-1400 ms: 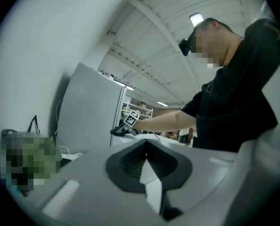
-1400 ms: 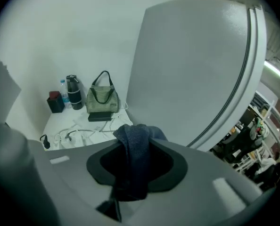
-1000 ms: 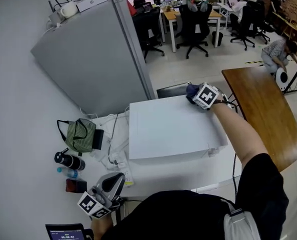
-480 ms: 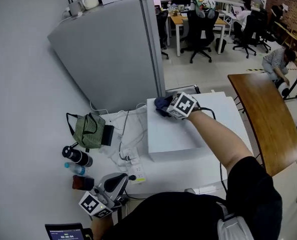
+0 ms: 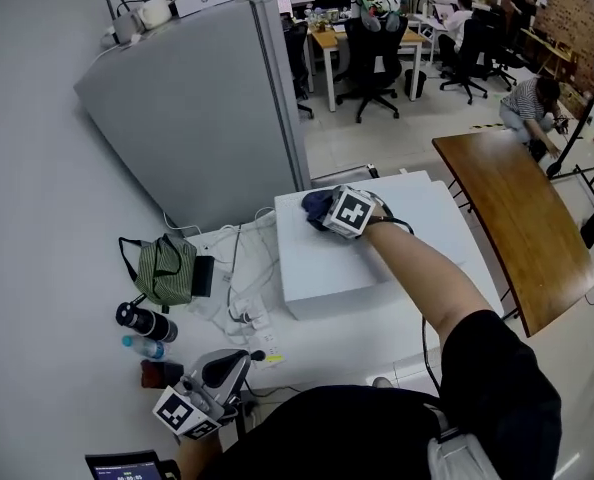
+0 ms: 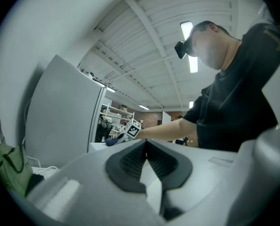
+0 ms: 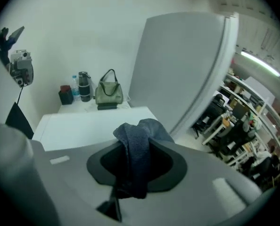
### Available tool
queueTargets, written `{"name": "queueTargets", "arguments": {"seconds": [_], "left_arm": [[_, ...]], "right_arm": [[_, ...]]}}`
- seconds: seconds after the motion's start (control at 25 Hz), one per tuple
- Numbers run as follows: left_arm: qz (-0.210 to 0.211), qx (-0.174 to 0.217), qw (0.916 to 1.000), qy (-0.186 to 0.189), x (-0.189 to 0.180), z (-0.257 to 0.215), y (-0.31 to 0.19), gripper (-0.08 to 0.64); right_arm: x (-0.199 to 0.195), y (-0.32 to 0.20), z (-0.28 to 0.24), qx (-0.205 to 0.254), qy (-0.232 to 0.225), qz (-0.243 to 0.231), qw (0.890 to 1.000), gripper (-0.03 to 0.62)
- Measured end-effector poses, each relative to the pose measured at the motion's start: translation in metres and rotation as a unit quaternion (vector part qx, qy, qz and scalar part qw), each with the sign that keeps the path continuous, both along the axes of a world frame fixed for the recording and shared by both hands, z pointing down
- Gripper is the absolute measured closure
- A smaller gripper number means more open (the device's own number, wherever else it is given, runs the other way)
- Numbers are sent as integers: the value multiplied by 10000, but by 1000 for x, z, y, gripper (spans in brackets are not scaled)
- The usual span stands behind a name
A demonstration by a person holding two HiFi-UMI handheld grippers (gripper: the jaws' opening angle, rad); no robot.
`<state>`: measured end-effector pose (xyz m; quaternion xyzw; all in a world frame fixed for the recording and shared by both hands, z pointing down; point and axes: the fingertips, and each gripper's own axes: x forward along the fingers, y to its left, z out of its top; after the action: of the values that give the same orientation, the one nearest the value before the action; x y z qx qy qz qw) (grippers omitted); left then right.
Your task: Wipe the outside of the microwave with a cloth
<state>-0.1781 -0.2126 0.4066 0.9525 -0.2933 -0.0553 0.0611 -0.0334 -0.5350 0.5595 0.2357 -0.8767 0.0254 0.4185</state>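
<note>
One dark cloth (image 7: 136, 142), judged soft, light and best taken at a bunched fold, was clamped in the right gripper (image 5: 329, 211) fingers (image 7: 167, 166) at the microwave (image 5: 407, 243) top's upper-left corner; the left gripper (image 6: 145, 146), lower left, was closed on nothing.

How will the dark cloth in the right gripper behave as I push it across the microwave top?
Probably floppy: the cloth droops in folds from the right gripper. Likely light, so it may bunch rather than slide flat on the smooth microwave. Pinched mid-fold, it should stay held.
</note>
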Motion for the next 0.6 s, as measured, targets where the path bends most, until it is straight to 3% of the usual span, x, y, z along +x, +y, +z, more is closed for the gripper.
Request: {"name": "queueTargets", "arguments": {"seconds": [0.2, 0.32, 0.44, 0.52, 0.6], "left_arm": [[341, 14, 9991, 262, 79, -13, -8, 555], [440, 26, 9984, 342, 109, -15, -6, 555], [441, 4, 9983, 388, 117, -15, -2, 555], [366, 3, 9985, 406, 107, -15, 3, 555], [226, 29, 9990, 388, 87, -15, 9, 555]], "right_arm": [[255, -14, 4, 375, 483, 1349, 9890, 492], [340, -9, 2, 296, 537, 1897, 9799, 492], [324, -6, -12, 414, 352, 1763, 9828, 492], [256, 0, -31, 546, -63, 1273, 9903, 492], [151, 17, -49, 583, -567, 514, 9954, 492]]}}
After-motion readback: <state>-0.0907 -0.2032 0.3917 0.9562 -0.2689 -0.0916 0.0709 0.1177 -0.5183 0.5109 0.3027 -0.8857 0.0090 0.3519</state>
